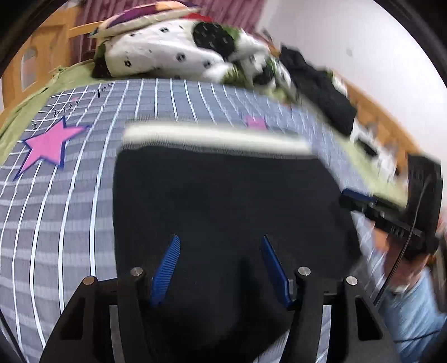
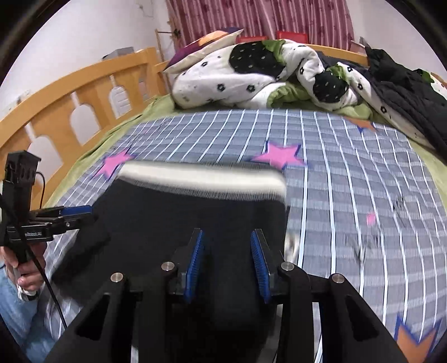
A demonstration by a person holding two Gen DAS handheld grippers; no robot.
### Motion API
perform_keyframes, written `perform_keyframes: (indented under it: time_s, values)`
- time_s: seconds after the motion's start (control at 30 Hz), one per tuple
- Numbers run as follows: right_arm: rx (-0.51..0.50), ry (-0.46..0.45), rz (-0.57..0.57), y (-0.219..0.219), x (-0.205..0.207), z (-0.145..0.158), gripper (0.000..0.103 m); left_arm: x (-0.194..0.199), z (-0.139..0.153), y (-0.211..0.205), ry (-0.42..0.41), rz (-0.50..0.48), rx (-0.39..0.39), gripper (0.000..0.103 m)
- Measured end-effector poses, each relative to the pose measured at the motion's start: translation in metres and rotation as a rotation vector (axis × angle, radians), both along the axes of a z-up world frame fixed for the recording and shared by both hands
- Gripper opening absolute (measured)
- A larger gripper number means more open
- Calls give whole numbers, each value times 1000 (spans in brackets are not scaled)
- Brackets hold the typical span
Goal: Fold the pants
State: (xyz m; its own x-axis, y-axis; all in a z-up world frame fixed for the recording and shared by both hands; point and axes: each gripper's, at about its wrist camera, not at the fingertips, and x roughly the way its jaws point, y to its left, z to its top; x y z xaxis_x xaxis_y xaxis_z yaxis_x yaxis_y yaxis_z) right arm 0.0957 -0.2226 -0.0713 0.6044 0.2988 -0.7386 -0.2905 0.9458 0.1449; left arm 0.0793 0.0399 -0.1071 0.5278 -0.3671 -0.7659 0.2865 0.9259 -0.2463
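Black fabric fills the near ground of both wrist views: the pants [image 1: 223, 201], dark with a pale waistband [image 1: 215, 138] along their far edge, lie flat on the bed [image 2: 363, 181], on a grey sheet with white grid lines and pink stars.

Left gripper [image 1: 220, 270]: blue ribbed fingers [image 1: 164, 273] stand apart, with only the dark cloth seen beneath the gap. Nothing is pinched between them. Whether the tips touch the fabric cannot be told.

Right gripper [image 2: 227, 265]: its blue fingers [image 2: 258, 265] also stand apart, narrower than the left pair, over the near part of the pants close to the garment's right edge. No cloth is clamped between the pads.

Each gripper shows in the other's view. The right one appears at the right edge of the left wrist view, beside the pants, held by a hand [image 1: 402, 268] with a light blue sleeve. The left one appears at the left edge of the right wrist view, its fingers level over the garment's left edge.

Farther off, toward the head of the bed, a crumpled white quilt [image 2: 237, 75] with black patches and green lining is heaped. A dark garment [image 2: 405, 92] lies at the far right corner. A wooden bed rail [image 2: 69, 92] runs along the left side, with a striped red curtain [image 2: 259, 16] behind. Both views are motion-blurred.
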Motion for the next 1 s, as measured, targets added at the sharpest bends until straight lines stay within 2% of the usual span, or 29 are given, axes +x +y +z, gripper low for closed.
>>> perform_keyframes:
  time_s: [0.03,0.1,0.17,0.27,0.4,0.5,0.57,0.6,0.63,0.67,0.73,0.77,0.8,0.87,0.97,1.0]
  values:
    - [-13,25,5,0,-10,-9,36,-12,-6,-3,-21,19,62,57]
    - [-44,44,-19,-3,-30,-29,36,-34,-5,-4,-74,38,107,58]
    - [-40,8,-37,-8,-48,-32,36,-52,3,4,-64,38,68,58]
    - [-14,28,-76,-17,-63,-26,36,-71,7,14,-44,26,48,59]
    - [32,68,-89,-27,-82,-34,35,-98,-2,15,-75,-1,195,59]
    - [17,71,-88,-24,-88,-34,35,-104,-4,6,-93,1,300,59]
    - [16,33,-72,-21,-93,-27,35,-101,-7,-4,-112,13,392,51]
    - [25,14,-69,-20,-95,-23,35,-96,-12,-10,-128,42,457,33]
    - [38,0,-67,-19,-96,-20,35,-93,-14,-12,-145,82,498,21]
    - [44,-6,-64,-18,-96,-20,35,-92,-14,-11,-164,119,513,18]
    - [-2,21,-49,-8,-92,-27,35,-94,-9,1,-169,191,428,16]
    - [-28,39,-44,-5,-90,-33,35,-96,-8,11,-135,221,347,16]
    - [-46,49,-41,-3,-89,-37,35,-97,-11,16,-100,214,314,16]
    - [-61,38,-34,-5,-93,-37,35,-103,-14,21,-83,185,309,18]
    - [-39,-1,-55,-12,-95,-29,35,-120,-1,37,-71,177,201,19]
    - [-36,-14,-61,-14,-95,-26,35,-126,8,44,-90,188,147,19]
